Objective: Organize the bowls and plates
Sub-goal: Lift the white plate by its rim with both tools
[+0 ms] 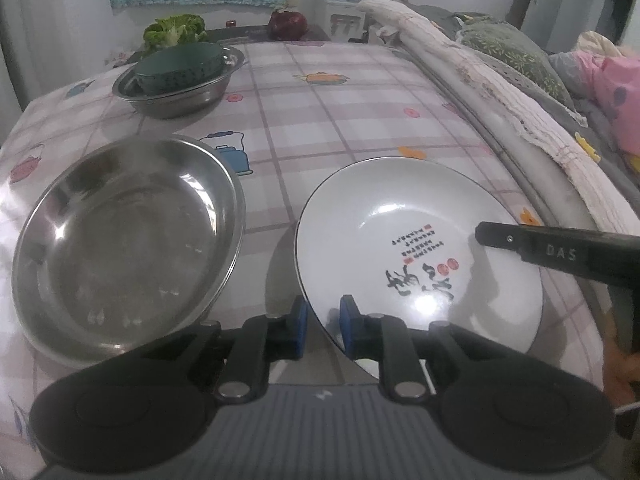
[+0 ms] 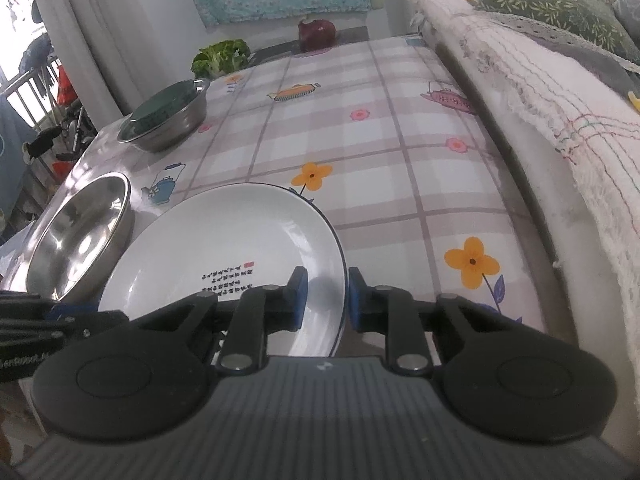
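Note:
A white plate point(image 1: 400, 216) with black calligraphy and red seals lies on the checked tablecloth, near the front. My left gripper point(image 1: 323, 326) is shut on its near left rim, one blue pad on each side of the edge. My right gripper point(image 2: 327, 300) is shut on the plate's point(image 2: 224, 240) right rim, and its black finger point(image 1: 520, 240) reaches in over the plate from the right. A shallow steel plate point(image 1: 128, 240) sits just left of the white one. Farther back on the left a steel bowl point(image 1: 176, 100) holds a dark green bowl point(image 1: 180, 66).
Lettuce point(image 1: 174, 30) and a dark red round object point(image 1: 288, 24) sit at the table's far edge. A padded rail draped in white cloth point(image 1: 500, 88) runs along the right side, with cushions behind it. The tablecloth point(image 1: 340, 112) stretches between the dishes.

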`<action>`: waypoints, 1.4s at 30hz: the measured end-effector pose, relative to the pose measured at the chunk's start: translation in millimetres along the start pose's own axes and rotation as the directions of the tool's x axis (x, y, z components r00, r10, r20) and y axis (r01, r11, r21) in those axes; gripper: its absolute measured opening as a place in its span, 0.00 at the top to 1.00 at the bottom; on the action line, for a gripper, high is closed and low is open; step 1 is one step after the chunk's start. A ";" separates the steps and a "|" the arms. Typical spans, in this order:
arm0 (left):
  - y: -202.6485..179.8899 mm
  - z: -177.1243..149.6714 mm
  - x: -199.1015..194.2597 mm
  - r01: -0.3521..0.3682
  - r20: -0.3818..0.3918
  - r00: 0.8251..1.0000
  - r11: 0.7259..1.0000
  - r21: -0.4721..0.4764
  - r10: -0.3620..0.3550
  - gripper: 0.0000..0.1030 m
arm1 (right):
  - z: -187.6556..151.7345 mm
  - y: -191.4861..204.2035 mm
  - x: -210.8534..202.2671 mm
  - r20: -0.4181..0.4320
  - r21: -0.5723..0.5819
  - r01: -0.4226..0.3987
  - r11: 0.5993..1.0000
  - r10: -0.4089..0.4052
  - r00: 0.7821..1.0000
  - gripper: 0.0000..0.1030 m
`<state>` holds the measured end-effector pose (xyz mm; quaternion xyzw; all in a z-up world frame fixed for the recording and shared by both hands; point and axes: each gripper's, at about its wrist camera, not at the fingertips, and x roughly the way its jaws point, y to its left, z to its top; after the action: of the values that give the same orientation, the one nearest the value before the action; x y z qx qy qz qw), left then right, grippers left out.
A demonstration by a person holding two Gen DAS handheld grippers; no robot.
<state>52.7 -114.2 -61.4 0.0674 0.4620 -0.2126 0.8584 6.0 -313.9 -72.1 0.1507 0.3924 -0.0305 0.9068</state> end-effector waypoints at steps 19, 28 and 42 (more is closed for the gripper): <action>-5.5 1.6 5.1 -0.040 0.006 0.999 0.999 0.015 0.040 0.75 | 1.6 5.0 3.0 0.015 -0.007 -0.004 1.000 0.004 1.000 0.80; -4.8 6.1 11.4 -0.029 -0.001 1.000 0.999 0.013 0.029 0.67 | -7.6 -0.1 -2.9 0.008 0.015 -0.035 0.999 0.034 0.999 0.78; -8.8 8.5 16.0 -0.046 0.019 0.999 0.999 -0.013 0.046 0.63 | -12.7 5.4 -3.1 0.032 0.018 -0.020 1.000 0.020 0.999 0.74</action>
<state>63.2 -129.7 -69.0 0.0704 0.4536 -0.1905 0.8678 -4.1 -305.1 -76.8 0.1626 0.3761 -0.0275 0.9118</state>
